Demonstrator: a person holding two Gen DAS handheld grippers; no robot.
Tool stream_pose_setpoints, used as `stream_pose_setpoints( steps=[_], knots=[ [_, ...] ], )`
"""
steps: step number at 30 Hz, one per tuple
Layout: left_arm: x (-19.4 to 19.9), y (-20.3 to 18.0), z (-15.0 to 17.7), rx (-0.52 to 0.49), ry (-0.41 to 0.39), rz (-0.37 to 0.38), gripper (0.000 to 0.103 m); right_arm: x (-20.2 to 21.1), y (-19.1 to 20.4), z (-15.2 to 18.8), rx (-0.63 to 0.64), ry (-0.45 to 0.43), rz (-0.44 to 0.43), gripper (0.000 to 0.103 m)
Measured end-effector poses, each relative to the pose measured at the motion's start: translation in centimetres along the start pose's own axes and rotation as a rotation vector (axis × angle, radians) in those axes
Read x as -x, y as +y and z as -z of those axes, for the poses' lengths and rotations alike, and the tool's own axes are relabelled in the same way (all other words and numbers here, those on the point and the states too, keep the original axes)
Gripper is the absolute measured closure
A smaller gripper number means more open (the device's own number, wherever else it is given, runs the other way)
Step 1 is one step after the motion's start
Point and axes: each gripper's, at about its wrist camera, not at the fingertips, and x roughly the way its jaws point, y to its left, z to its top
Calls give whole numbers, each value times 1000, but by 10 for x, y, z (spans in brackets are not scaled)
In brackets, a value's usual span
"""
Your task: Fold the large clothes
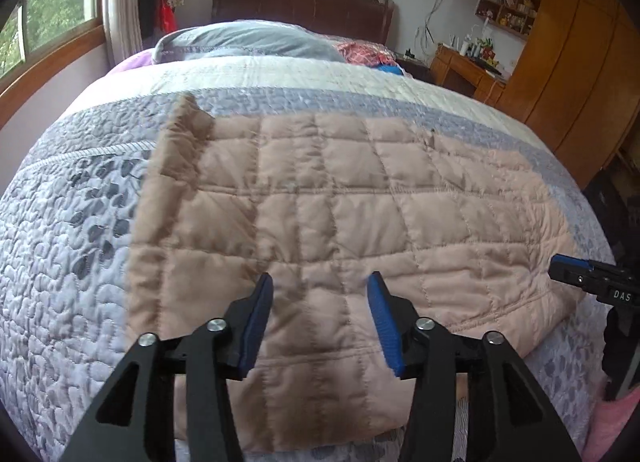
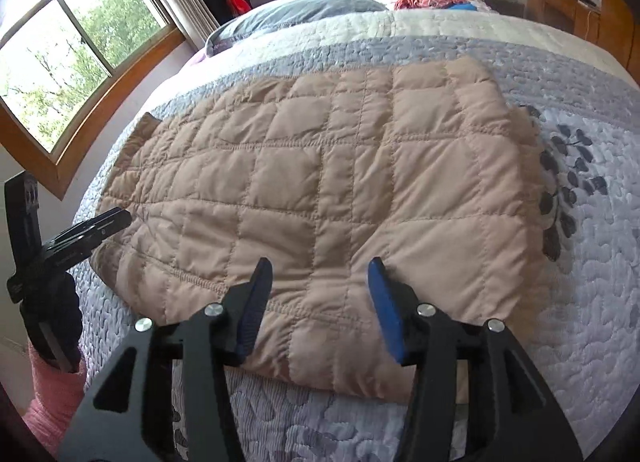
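A beige quilted jacket (image 1: 340, 213) lies folded flat in a rough rectangle on the bed; it also shows in the right wrist view (image 2: 320, 197). My left gripper (image 1: 320, 290) is open and empty, hovering over the jacket's near part. My right gripper (image 2: 320, 274) is open and empty over the jacket's near edge. The right gripper shows at the right edge of the left wrist view (image 1: 576, 274), beside the jacket's right end. The left gripper shows at the left edge of the right wrist view (image 2: 92, 229), by the jacket's left end.
The jacket lies on a grey-and-white quilted bedspread (image 1: 80, 254) with a leaf pattern. A grey pillow (image 1: 248, 41) and red and blue clothes (image 1: 368, 53) lie near the dark headboard (image 1: 300, 5). A window (image 2: 60, 53) is at left; wooden cabinets (image 1: 560, 41) at right.
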Motion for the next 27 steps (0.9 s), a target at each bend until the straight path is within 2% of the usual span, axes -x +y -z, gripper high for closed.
stream_pose_setpoints(
  steps=[1,3,4,6,8,11,12,15,18,22,23,24,25,26,27],
  knots=[
    [7,11,-5,12,-16,-12,49,10,-6,-2,1,-25,6,50],
    [16,37,-14,49,-37,-52,35,27,-25,-8,-27,-60,18,30],
    [17,52,-19,73,-34,-65,31,33,-39,-12,-57,-76,29,25],
    [13,81,-26,125,-8,-74,29,40,-64,-20,-115,-97,46,17],
    [2,105,-30,173,34,-38,29,35,-91,-28,-169,-67,17,14],
    [-19,131,-27,222,98,97,28,16,-125,-31,-238,10,-100,13],
    [-28,134,-27,231,115,119,28,8,-132,-33,-256,30,-108,13],
    [-50,137,-22,237,146,168,25,-13,-150,-37,-286,72,-88,13],
    [-64,137,-23,236,143,216,17,-30,-157,-39,-320,87,-189,8],
    [-76,134,-33,241,150,237,14,-33,-155,-44,-295,68,-206,8],
    [-80,134,-37,238,155,235,14,-34,-152,-46,-280,66,-207,13],
    [-81,129,-39,231,157,232,15,-36,-149,-47,-264,62,-215,30],
    [-82,126,-40,227,157,240,22,-37,-146,-47,-256,68,-226,37],
    [-84,122,-41,233,170,291,50,-39,-144,-47,-259,73,-243,53],
    [-86,120,-40,262,179,332,65,-38,-144,-47,-265,72,-272,67]
  ],
)
